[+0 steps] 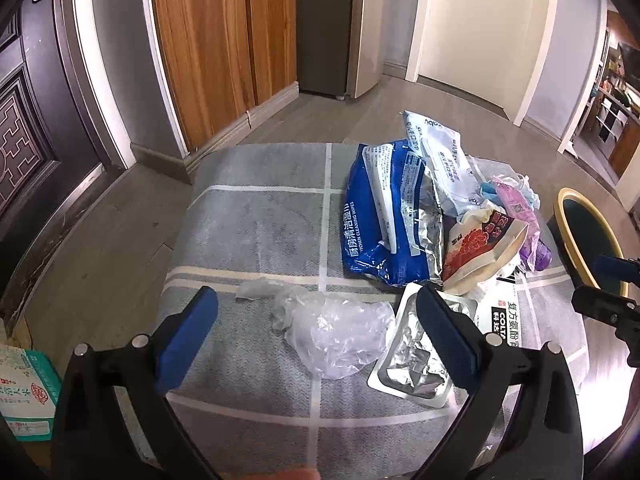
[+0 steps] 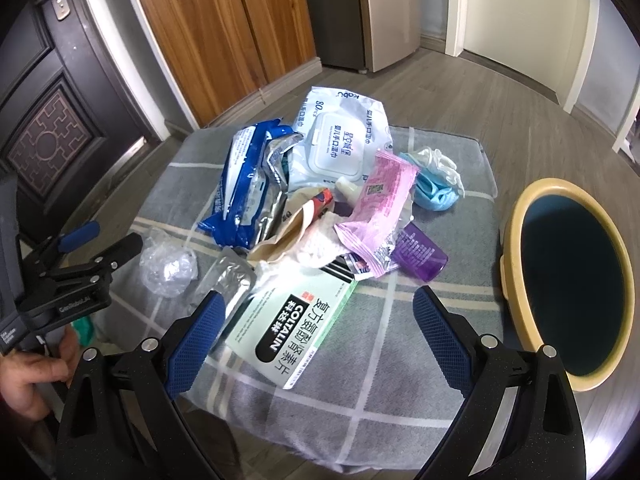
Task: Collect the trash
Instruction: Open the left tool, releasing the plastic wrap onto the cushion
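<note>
Trash lies heaped on a grey checked cloth mat spread over the wooden floor. Only the right wrist view shows the whole round bin with a cream rim and dark inside, standing just beside the mat's right edge, along with a flat pale-green COLTALIN medicine box, a glossy pink wipes packet, a translucent purple plastic cup tipped on its side and a crumpled blue glove. It also catches the left gripper from outside, held by a bare hand, its jaws spread wide above the mat's left side.

From the left wrist view, the left gripper hangs open and empty over a crinkled clear plastic wrap and a dented silver foil tray, both lying between its blue-padded fingers. Behind them lies a shiny blue foil-lined wipes bag, torn open.

Right gripper is likewise open, holding nothing, poised over the medicine box.
</note>
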